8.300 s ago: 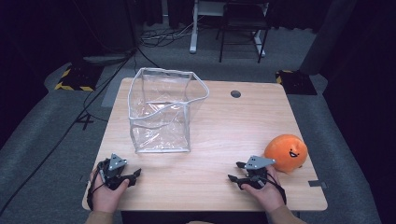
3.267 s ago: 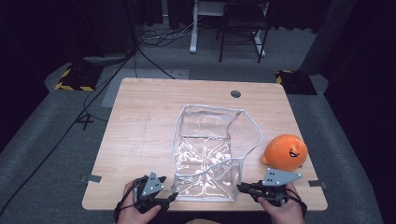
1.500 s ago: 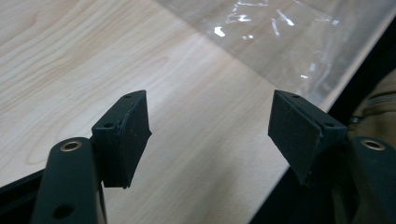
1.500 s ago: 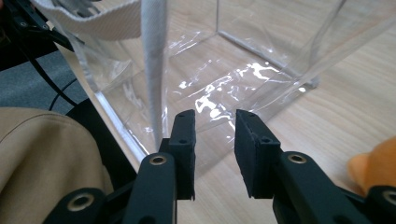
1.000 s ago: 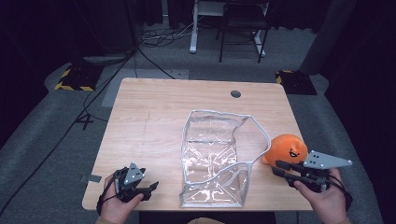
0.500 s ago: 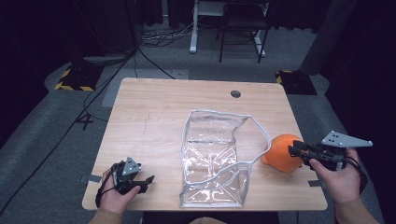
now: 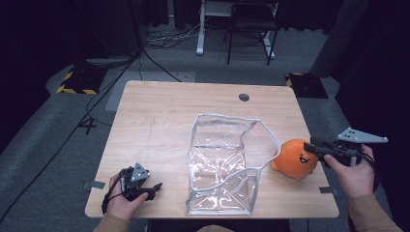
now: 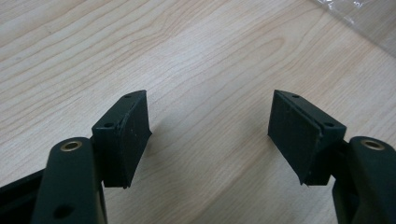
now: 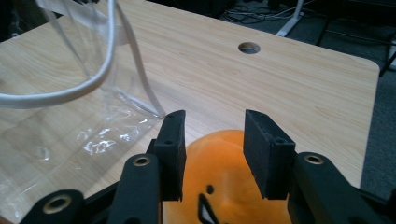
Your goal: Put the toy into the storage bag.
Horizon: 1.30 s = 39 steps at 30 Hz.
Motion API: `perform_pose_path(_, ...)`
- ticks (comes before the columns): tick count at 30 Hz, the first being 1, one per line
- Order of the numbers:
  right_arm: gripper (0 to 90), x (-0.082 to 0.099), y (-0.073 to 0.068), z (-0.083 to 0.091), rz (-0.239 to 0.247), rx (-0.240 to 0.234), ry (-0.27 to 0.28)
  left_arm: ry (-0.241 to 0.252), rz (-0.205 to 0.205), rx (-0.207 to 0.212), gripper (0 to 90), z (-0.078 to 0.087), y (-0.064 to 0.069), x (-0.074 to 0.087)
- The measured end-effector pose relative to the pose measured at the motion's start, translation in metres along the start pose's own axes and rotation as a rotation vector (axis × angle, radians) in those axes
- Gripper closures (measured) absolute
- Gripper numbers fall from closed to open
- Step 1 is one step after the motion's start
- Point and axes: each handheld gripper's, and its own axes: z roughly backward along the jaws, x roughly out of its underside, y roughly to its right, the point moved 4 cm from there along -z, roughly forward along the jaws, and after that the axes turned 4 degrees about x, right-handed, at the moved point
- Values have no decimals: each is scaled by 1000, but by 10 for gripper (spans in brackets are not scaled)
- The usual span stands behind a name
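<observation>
**Right gripper closing in on the orange plush**

The orange plush toy (image 7: 295, 158) lay near the table's (image 7: 159, 111) right edge, touching the clear plastic bag (image 7: 223, 164). The right gripper (image 9: 212, 154) hovered just above it, its 2 jaws having just been opening, half-spread with nothing pinched. It looked soft, light and squashy; gripping across its rounded crown seemed best. The left gripper (image 8: 210, 135) rested wide and empty at the near left.

A lab: dark curtains, floor cables (image 7: 159, 41), hazard-taped floor plates (image 7: 75, 82).
</observation>
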Motion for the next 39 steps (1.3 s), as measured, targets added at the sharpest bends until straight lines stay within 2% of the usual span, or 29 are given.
perform_pose_path(5,587,8,15,-4,-34,20,-17,7,19,-3,295,2,-2,5)
perform_pose_path(8,580,10,18,-5,-41,22,-18,18,32,-3,293,4,-4,8)
perform_pose_path(12,568,14,22,-7,-56,20,-21,49,24,0,290,5,-5,12)
perform_pose_path(17,560,19,25,-14,-65,12,-42,51,28,-5,280,6,-5,14)
perform_pose_path(22,526,28,34,-23,-88,28,-72,49,29,-5,278,7,-5,15)
perform_pose_path(26,498,33,37,-27,-101,36,-71,49,29,-5,278,7,-5,15)
perform_pose_path(28,541,35,37,-29,-122,17,-66,49,30,-5,278,7,-5,15)
perform_pose_path(30,638,35,35,-29,-135,-7,-69,49,31,-8,274,6,-5,14)
perform_pose_path(32,731,34,33,-28,-120,-4,-79,51,35,-10,268,6,-4,14)
perform_pose_path(34,790,29,30,-25,-79,14,-85,50,34,-10,264,6,-5,14)
perform_pose_path(39,804,17,25,-19,-37,30,-69,49,34,-12,260,5,-5,14)
